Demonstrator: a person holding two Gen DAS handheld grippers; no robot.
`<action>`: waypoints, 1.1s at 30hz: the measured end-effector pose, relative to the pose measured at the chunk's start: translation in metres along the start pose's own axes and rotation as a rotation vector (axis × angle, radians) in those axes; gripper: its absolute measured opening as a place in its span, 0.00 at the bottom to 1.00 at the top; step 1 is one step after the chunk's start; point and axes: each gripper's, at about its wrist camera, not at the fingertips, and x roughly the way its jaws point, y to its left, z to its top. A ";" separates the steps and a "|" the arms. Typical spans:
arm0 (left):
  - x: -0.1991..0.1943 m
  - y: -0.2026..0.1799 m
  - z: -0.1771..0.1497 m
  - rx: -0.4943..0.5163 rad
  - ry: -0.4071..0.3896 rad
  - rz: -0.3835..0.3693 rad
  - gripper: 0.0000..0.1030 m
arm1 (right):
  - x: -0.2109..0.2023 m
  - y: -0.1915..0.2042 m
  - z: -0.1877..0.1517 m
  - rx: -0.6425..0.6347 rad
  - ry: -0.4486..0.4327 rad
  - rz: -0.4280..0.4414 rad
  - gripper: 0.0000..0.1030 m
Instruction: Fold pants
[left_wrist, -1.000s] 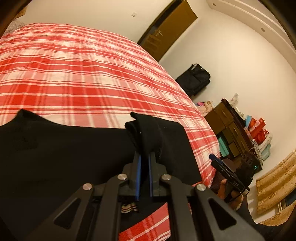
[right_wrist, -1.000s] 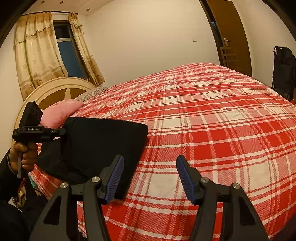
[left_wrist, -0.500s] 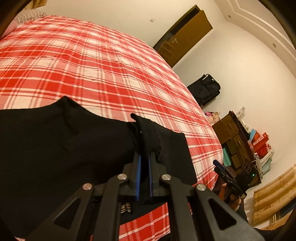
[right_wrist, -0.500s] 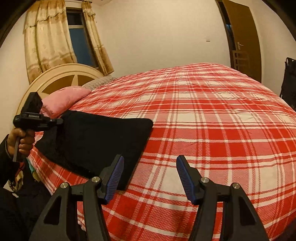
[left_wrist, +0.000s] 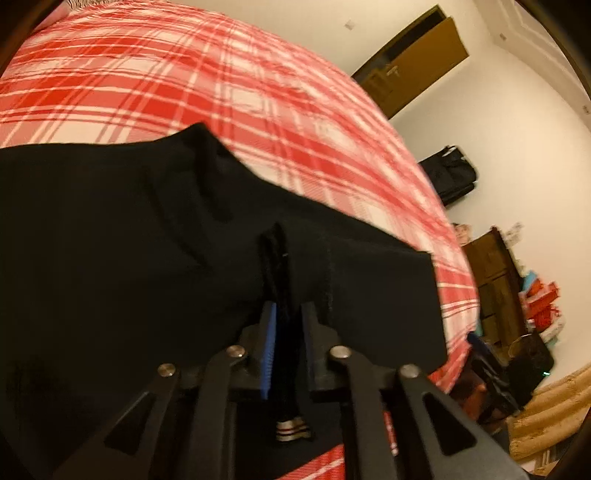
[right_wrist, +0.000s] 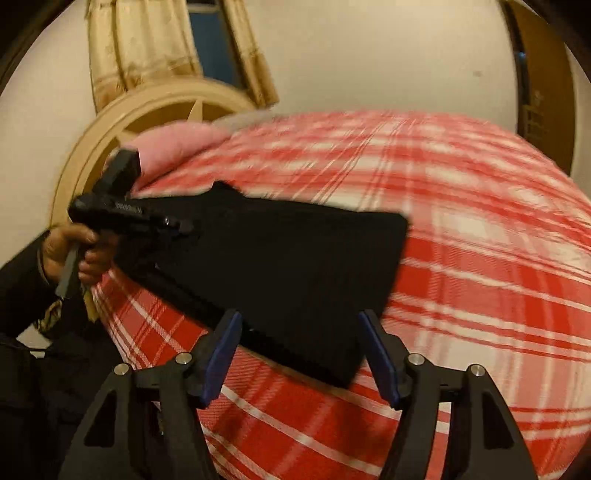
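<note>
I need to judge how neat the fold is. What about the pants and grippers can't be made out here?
- Left wrist view: the pants are one black mass; layers and creases don't show, and the frame cuts off their left part.
- Left gripper, jaws opening: cloth lies between them, contact unclear.
- Right wrist view: motion blur smears the bedspread; the right gripper hides the pants' near edge.

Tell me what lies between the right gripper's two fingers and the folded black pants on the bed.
Nothing but red plaid bedspread. In the right wrist view the right gripper, jaws opening with nothing between them, frames the near corner of the black pants; no other object intervenes.
</note>
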 end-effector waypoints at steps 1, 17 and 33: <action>-0.001 -0.001 -0.002 0.014 0.000 0.010 0.20 | 0.010 0.002 -0.001 -0.006 0.044 -0.007 0.64; -0.070 0.040 -0.012 0.076 -0.169 0.160 0.57 | 0.082 0.088 0.071 -0.098 0.051 0.115 0.65; -0.171 0.145 -0.016 0.034 -0.394 0.626 0.76 | 0.133 0.149 0.090 -0.183 0.095 0.198 0.65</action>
